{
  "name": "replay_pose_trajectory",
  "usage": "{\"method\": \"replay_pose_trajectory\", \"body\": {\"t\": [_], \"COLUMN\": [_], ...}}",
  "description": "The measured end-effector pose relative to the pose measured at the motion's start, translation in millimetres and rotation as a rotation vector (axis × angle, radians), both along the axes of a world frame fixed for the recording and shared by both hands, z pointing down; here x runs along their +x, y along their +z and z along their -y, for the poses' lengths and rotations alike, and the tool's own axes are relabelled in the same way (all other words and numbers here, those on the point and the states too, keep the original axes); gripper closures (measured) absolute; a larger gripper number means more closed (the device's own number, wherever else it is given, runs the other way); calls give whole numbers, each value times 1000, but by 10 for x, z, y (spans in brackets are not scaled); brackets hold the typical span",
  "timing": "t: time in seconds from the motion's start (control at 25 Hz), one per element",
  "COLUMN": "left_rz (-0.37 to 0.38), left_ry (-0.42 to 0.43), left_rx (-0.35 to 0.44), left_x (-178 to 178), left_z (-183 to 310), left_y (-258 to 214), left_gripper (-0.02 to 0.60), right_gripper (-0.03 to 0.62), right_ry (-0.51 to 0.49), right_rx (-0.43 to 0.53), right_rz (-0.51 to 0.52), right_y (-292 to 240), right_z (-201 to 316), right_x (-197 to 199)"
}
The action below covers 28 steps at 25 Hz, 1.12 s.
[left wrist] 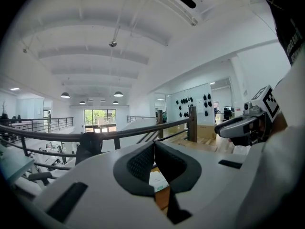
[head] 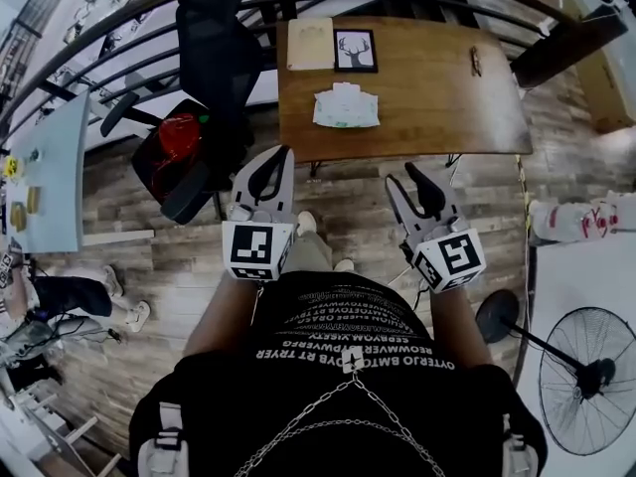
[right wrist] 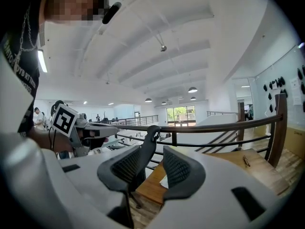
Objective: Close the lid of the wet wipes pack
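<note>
The wet wipes pack (head: pixel 346 106) is white and green and lies near the front edge of the wooden table (head: pixel 437 117). It is too small here to tell how its lid stands. Both grippers hang short of the table, over the floor, and touch nothing. My left gripper (head: pixel 285 154) has its jaw tips together, with nothing between them. In the left gripper view, part of the pack (left wrist: pixel 157 180) shows below the left gripper (left wrist: pixel 154 146). My right gripper (head: pixel 402 177) is open and empty. In the right gripper view, the pack (right wrist: pixel 164 181) peeks out beside one pad of the right gripper (right wrist: pixel 153 151).
A framed deer picture (head: pixel 355 51), a pale notebook (head: pixel 310 44) and a small pen-like item (head: pixel 476 61) also lie on the table. A black office chair (head: pixel 214 48) stands at its left with a red thing (head: pixel 179 137) beside it. A railing (head: pixel 119 28) curves behind, and a floor fan (head: pixel 586 376) is at lower right.
</note>
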<state>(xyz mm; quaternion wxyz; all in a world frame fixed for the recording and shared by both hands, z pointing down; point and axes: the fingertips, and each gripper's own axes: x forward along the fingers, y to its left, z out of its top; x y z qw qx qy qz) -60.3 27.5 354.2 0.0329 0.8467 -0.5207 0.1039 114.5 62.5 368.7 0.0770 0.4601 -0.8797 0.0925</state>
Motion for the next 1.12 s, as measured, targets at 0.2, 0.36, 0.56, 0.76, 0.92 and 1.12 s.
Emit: {"method": "replay_pose_trajectory", "body": {"t": [0.2,0.36,0.56,0.76,0.92,1.12], "left_rz": [2,5,5,9,7,0], "left_ry": [11,14,16,51,72,103], "left_rx": [-11,-14,-17,4,12,12], "left_x": [-11,-95,-213,-282,-363,-479], "left_z": [238,448,680,903,1058,1251], "left_y": [54,65,39,-27,-76,-58], "left_gripper": [554,554,554,554,554,554], "right_gripper": [447,447,447,447,447,447], "right_ry": [-16,-31,-41,-16,-2,17], "right_rx": [-19,-16,-4,0,5,8], "right_rz": [-2,-5,-8,-9,-6,5], "right_y": [87,78,31,1,-32,-61], "right_z": [239,470,703,901,1057,1221], "right_x": [-96,-212,-375,-494,-606,-777]}}
